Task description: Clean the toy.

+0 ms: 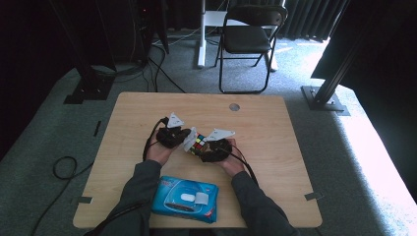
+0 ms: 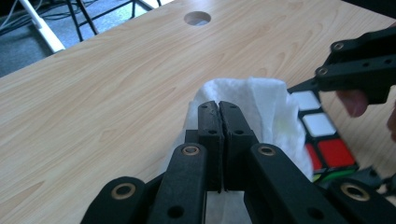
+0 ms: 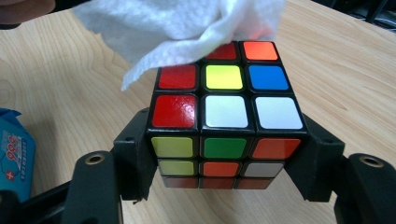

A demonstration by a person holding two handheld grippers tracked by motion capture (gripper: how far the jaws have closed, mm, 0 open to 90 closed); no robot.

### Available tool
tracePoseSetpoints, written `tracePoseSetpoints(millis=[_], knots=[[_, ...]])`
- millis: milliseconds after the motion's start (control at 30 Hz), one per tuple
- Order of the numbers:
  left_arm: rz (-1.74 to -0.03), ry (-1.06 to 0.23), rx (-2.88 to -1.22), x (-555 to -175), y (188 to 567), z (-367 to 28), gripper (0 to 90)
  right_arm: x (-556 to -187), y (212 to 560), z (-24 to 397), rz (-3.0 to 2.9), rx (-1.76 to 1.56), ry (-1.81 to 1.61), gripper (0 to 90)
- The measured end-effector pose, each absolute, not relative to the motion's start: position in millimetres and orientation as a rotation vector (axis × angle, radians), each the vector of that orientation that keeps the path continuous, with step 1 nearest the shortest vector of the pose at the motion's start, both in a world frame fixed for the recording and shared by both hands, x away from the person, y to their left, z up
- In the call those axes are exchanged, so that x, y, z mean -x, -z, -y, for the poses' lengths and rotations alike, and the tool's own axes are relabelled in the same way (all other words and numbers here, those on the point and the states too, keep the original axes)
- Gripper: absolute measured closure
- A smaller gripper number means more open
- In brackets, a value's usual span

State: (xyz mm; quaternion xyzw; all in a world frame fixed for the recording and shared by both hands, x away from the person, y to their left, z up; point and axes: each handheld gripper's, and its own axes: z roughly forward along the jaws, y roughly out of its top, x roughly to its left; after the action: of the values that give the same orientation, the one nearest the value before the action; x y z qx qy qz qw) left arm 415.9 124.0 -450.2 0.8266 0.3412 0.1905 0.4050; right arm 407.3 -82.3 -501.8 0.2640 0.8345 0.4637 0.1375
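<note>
Currently: my right hand-held gripper (image 3: 224,154) clamps the multicoloured plastic puzzle cube (image 3: 224,116) above the wooden desk (image 1: 275,128), left hand-held gripper (image 2: 219,112) clenched on the white crumpled wet wipe (image 2: 261,107) draped over its top; best wiped gently, cube steady.

High view: above my side of the table (image 1: 147,105), looking forward and down, far back
Left gripper view: rides my left gripper (image 2: 218,112), looking along its jaws, very near the white wipe (image 2: 266,100)
Right gripper view: rides my right gripper (image 3: 226,154), close on the cube (image 3: 226,112)
Shared: wipe, cube and tabletop appear in all three
</note>
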Motion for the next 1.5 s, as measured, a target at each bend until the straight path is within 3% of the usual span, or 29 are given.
tracePoseSetpoints(millis=[1500], knots=[[-0.896,-0.458,-2.111,-419.1,462.1,-116.4,88.2,-401.7,502.3,83.5,-2.392,-0.760,-1.361,34.3]])
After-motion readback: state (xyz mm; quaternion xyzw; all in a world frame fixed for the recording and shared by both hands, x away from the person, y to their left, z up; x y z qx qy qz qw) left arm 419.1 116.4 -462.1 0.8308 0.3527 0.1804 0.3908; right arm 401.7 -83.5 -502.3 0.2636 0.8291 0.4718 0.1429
